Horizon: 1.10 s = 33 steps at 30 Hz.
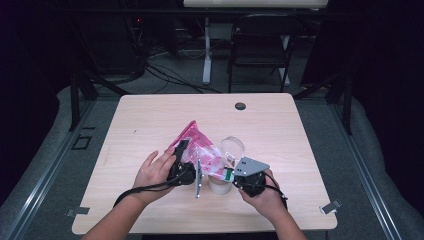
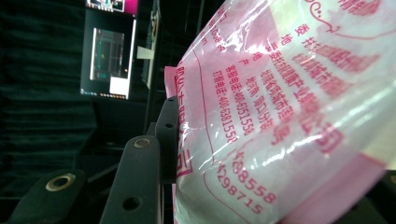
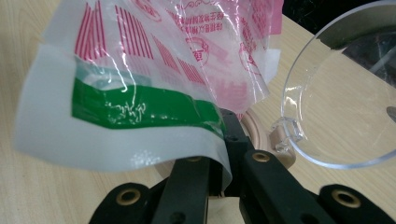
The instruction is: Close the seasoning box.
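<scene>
Landmark: clear lidded jar [image 1: 226,165], near table [image 1: 150,115] front edge, lid [image 3: 345,98] swung open so mouth is free.

Pink printed bag [image 1: 200,147] hangs just left of jar, stretched between my two grippers, likely to aim its mouth at jar.

Right gripper [image 3: 224,140], just beside jar at right front, pinched tight on bag's white-green edge [image 3: 140,105]; anchors that end.

Left gripper [image 1: 181,150], left of jar, jaws half-spread around bag body [image 2: 280,107]; one jaw touches film, firm squeeze I cannot confirm.

Judgement: bag is being steadied for pouring.
</scene>
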Available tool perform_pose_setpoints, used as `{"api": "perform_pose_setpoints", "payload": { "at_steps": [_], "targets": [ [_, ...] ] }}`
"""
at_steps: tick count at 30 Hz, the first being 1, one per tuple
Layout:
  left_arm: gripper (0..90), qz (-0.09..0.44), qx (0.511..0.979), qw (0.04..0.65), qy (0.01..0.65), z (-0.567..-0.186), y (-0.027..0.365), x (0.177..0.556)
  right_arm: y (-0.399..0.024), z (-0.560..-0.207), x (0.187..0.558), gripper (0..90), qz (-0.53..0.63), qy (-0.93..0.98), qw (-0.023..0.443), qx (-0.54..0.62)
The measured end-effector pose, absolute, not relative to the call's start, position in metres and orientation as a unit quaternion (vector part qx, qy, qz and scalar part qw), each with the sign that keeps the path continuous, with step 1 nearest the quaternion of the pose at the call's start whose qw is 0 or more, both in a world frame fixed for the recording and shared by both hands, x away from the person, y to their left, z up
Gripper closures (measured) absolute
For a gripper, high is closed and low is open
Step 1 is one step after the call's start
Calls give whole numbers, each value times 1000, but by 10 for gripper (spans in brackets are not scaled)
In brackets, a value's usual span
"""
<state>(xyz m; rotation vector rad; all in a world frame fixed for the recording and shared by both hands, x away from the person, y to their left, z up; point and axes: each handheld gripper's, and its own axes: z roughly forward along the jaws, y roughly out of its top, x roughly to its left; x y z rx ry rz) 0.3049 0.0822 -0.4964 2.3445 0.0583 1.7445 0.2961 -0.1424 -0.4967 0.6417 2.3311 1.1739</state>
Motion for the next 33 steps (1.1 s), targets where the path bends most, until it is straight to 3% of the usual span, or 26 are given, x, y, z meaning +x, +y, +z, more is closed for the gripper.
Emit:
{"api": "perform_pose_setpoints", "payload": {
  "at_steps": [12, 25, 33],
  "targets": [
    [648, 562, 807, 157, 84, -510, 92, 303, -137, -492, 292, 900, 430, 843, 234, 222],
    [677, 486, 819, 249, 180, -525, 109, 303, -128, -490, 291, 900, 435, 843, 233, 212],
    [681, 461, 822, 265, 201, -528, 114, 302, -123, -488, 288, 900, 438, 843, 236, 204]
  ]
}}
